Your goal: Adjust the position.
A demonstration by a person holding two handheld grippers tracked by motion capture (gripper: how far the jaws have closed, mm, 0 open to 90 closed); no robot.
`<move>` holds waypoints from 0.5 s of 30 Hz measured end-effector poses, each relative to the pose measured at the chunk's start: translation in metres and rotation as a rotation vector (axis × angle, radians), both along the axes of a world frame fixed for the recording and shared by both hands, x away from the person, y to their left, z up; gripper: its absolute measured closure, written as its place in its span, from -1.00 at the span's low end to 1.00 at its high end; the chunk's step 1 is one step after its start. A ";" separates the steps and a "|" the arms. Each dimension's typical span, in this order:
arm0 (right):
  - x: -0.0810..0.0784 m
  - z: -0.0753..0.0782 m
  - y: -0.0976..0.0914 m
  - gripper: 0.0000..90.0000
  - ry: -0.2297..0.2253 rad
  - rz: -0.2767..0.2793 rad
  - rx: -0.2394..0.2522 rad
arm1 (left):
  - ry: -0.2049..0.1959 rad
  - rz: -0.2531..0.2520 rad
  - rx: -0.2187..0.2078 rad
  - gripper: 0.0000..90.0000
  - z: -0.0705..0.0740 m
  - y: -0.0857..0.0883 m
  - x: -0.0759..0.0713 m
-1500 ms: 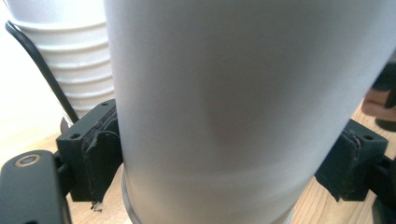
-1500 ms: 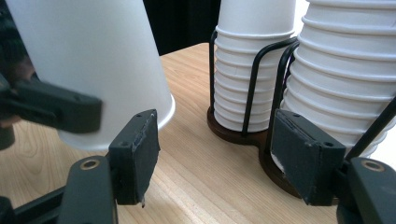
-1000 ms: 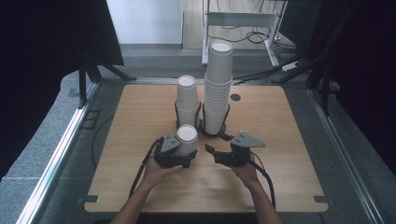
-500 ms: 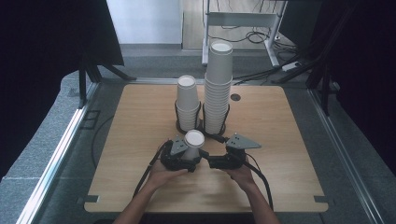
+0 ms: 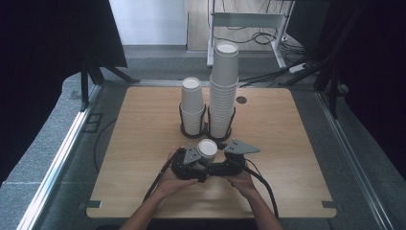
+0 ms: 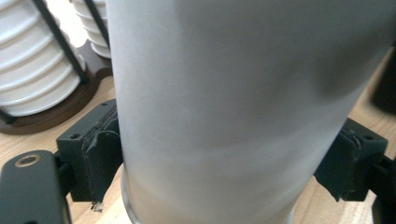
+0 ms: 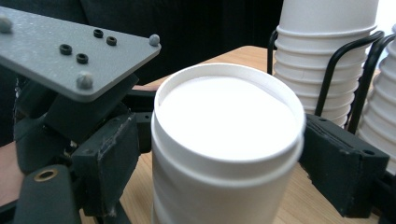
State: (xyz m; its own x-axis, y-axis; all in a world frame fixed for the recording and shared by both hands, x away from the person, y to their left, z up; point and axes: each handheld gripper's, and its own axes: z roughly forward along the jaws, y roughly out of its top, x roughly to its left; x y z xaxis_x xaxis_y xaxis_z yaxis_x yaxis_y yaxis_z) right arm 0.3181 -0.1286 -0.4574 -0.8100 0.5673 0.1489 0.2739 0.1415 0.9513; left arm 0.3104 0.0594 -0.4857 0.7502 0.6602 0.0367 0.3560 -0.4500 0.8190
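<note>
Left gripper [image 5: 195,162] clamps cup [image 5: 207,149] upside down, low over bench [image 5: 139,143], just in front of two racked stacks [image 5: 223,91]. Right gripper [image 5: 224,163] jaws straddle the same cup, just been opening, pads look barely off its wall.

Paper cup [image 7: 224,140]: matt white, smooth, rolled rim. Stacked cups [image 5: 224,91]: same matt paper. Table [image 5: 139,143]: light wood-grain top, satin. Cup holders [image 7: 336,70]: thin black metal wire, dark wood-look base. Gripper pads [image 6: 100,158]: black rubbery, matt, frayed edges. Top plate [image 7: 70,51]: grey matt plastic.
</note>
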 end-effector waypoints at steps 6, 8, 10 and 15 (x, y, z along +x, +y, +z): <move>0.001 -0.003 0.000 -0.52 -0.001 -0.001 -0.005 | 0.000 -0.015 0.007 -0.71 0.001 -0.004 -0.003; 0.001 -0.004 0.000 -0.51 0.004 0.000 -0.003 | 0.005 -0.017 0.005 -0.71 0.000 -0.004 -0.002; 0.001 -0.004 0.000 -0.50 0.000 0.000 -0.006 | 0.006 -0.013 0.005 -0.74 0.000 -0.005 -0.002; 0.003 -0.004 -0.001 -0.48 0.017 0.003 0.011 | 0.015 -0.003 -0.008 -0.80 0.001 -0.004 -0.001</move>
